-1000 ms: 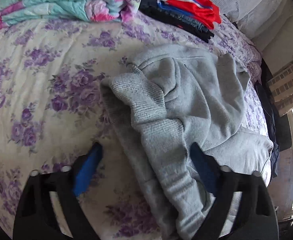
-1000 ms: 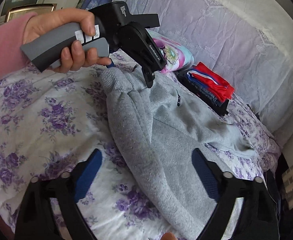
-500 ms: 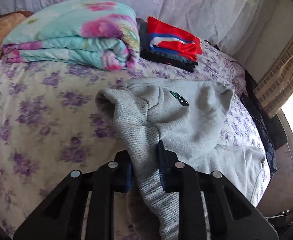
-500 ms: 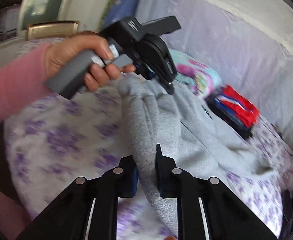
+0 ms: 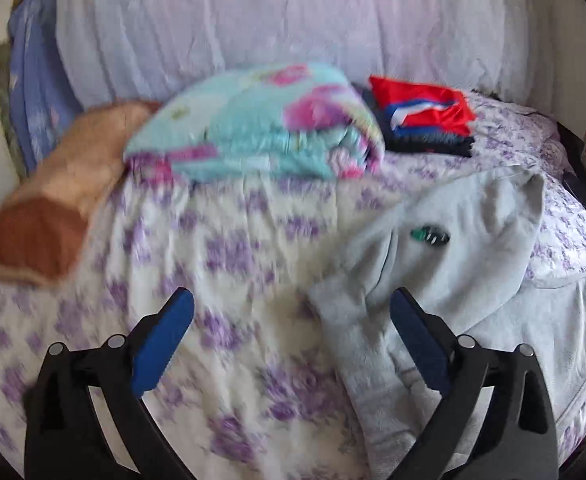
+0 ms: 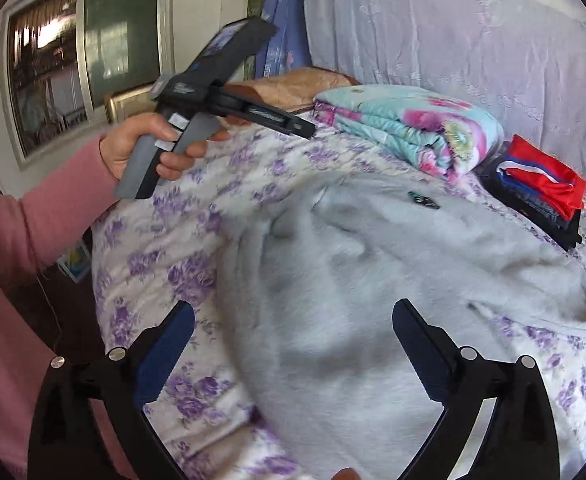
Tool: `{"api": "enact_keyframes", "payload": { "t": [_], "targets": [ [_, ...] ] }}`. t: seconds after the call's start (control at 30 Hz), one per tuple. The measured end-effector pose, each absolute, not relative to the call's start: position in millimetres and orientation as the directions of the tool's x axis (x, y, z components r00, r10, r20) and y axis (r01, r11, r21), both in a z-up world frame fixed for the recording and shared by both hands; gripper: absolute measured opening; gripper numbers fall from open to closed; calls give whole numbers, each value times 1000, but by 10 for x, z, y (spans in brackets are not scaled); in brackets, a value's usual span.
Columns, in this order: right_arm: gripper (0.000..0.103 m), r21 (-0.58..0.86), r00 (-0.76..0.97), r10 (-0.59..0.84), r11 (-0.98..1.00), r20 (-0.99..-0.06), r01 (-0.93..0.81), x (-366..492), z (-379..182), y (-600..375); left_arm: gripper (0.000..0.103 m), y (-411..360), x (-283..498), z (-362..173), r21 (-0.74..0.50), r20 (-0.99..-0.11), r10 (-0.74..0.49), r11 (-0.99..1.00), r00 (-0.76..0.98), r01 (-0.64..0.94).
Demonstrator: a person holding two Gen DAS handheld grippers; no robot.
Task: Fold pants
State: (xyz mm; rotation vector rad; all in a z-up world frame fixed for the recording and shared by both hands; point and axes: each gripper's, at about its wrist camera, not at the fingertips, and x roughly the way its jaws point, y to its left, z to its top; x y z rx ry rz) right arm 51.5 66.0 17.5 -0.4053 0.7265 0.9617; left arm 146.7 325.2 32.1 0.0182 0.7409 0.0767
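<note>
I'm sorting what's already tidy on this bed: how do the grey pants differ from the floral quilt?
The grey pants lie spread out and rumpled with loose folds; the floral quilt is folded into a thick, neat bundle. The pants are plain grey with one small dark logo; the quilt is turquoise with pink flowers. The pants lie nearer the grippers; the quilt sits farther back. Both rest on the purple-flowered bedspread.

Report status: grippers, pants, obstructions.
Left gripper and right gripper just opened, empty. Grey pants released, rumpled on bedspread. Folded quilt beyond, clear.
</note>
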Motion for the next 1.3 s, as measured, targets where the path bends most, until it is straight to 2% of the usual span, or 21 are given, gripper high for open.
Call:
{"api": "enact_keyframes", "payload": {
  "t": [0.1,0.17,0.23,0.33,0.4,0.43,0.5,0.6,0.77,0.93,1.07,1.13,1.23,1.27,1.3],
  "targets": [
    [100,22,267,539,471,-799,-882,865,118,520,96,3215,1607,537,41,-669,-34,996,743,83],
    [99,-73,274,331,509,-903,-857,1112,-12,485,96,3148,1727,579,50,-684,-90,984,724,170],
    [99,-96,261,220,562,-940,-821,1396,37,356,96,3100,1844,579,50,-708,-146,966,691,255],
    [99,-141,324,215,592,-921,-793,1794,372,213,96,2989,2014,534,18,-747,-221,936,627,351],
    [92,-230,381,183,544,-906,-807,2051,520,211,95,2912,2141,461,-1,-765,-256,918,591,396],
    [85,-253,392,174,521,-903,-815,2155,543,233,93,2878,2221,411,-6,-776,-267,909,571,417],
    [83,-260,383,176,481,-907,-837,2499,541,271,81,2829,2390,298,-22,-796,-285,895,535,445],
    [78,-227,330,191,417,-925,-880,2977,441,419,70,2830,2680,72,-80,-829,-319,880,460,467],
    [75,-168,252,215,345,-944,-924,3659,94,780,70,2892,3108,-310,-126,-875,-338,849,346,513],
    [73,-178,233,201,259,-951,-949,4161,-265,1016,70,2959,3420,-560,-196,-896,-377,810,235,552],
    [72,-100,149,190,246,-970,-964,4503,-490,1082,72,2986,3603,-733,-325,-889,-451,744,79,583],
    [72,-66,112,191,231,-975,-971,4609,-573,1087,76,2951,3644,-818,-337,-893,-449,720,37,607],
    [53,17,22,173,224,-985,-974,4677,-725,1095,76,2937,3714,-870,-358,-887,-461,706,12,611],
    [49,29,10,172,223,-985,-974,4669,-748,1099,71,2937,3718,-861,-362,-884,-467,708,18,606],
    [36,42,-1,182,220,-983,-975,4648,-740,1099,59,2949,3721,-845,-361,-881,-473,709,29,606]
  ]
}}
